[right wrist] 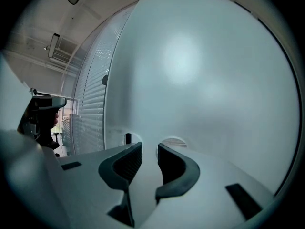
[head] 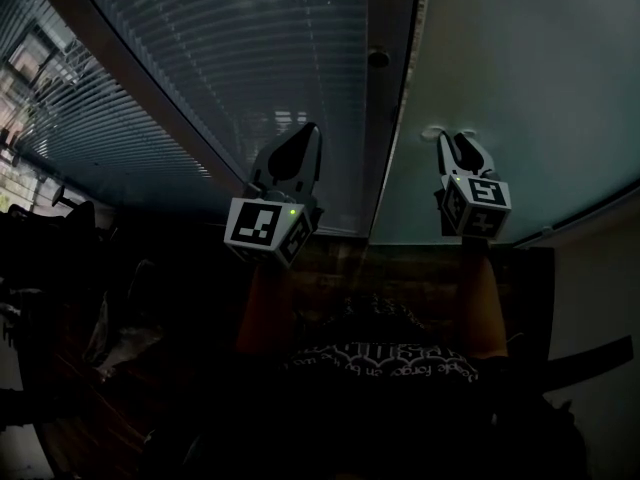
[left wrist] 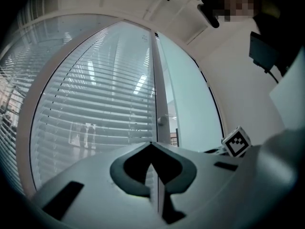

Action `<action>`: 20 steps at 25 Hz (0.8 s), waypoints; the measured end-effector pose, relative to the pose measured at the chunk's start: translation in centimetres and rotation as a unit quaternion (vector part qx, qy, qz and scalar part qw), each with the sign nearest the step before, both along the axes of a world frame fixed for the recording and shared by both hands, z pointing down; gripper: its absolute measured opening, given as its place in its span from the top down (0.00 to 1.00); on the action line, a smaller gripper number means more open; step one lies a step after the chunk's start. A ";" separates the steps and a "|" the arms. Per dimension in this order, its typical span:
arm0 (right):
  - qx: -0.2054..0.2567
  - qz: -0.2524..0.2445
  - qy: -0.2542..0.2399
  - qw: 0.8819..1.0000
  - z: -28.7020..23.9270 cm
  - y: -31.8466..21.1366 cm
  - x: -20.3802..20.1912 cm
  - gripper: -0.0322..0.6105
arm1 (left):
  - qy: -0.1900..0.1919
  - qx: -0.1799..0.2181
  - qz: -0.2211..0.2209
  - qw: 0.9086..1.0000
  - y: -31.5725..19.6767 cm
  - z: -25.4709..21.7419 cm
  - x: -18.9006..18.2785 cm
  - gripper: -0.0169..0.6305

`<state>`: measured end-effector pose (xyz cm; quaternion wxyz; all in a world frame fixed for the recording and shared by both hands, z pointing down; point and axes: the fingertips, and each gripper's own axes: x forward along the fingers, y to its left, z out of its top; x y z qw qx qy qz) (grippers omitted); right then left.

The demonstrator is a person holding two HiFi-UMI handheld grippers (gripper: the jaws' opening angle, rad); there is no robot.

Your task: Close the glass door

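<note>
The glass door (head: 520,78), a frosted pane, is filling the upper right of the head view and is taking up nearly the whole right gripper view (right wrist: 200,70). A dark vertical frame (head: 388,98) is running along its left edge, carrying a small round knob (head: 378,58) near the top of the frame. To the left of the frame, horizontal blinds (head: 250,58) are showing behind a second pane, spreading across the upper left.

The right gripper (head: 455,140) is reaching up at centre right of the head view, its tips sitting close against the frosted pane; whether they are touching it cannot be told. In its own view the right gripper (right wrist: 149,149) is standing released, its jaws a little apart with only the frosted glass showing between them.

The left gripper (head: 306,136) is pointing up at the centre of the head view, just left of the frame, in front of the blinds. In its own view the left gripper (left wrist: 151,147) is clenched, its jaws meeting at the tips with nothing held, aiming at the frame (left wrist: 161,104) and the knob (left wrist: 162,120). The blinds (left wrist: 90,104) are lying to the left there and the glass door (left wrist: 190,104) to the right.
</note>
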<state>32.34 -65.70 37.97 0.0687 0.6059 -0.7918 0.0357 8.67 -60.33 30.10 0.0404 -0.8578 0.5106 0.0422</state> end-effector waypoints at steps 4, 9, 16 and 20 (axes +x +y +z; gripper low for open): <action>-0.001 0.007 0.004 1.000 1.0 -1.2 0.1 0.79 | 0.000 0.000 -0.004 1.000 -0.5 0.6 -0.2 0.98; -0.008 0.000 -0.002 1.000 0.9 -2.2 0.0 0.79 | 0.005 -0.008 -0.005 1.000 -0.7 1.0 -0.2 0.98; -0.015 -0.006 0.001 1.000 0.8 -3.6 0.0 0.79 | 0.002 -0.005 -0.006 1.000 -1.0 0.8 -0.2 0.98; -0.022 -0.004 -0.001 1.000 0.9 -4.3 0.0 0.79 | 0.000 -0.008 -0.008 1.000 -1.1 1.1 -0.3 0.98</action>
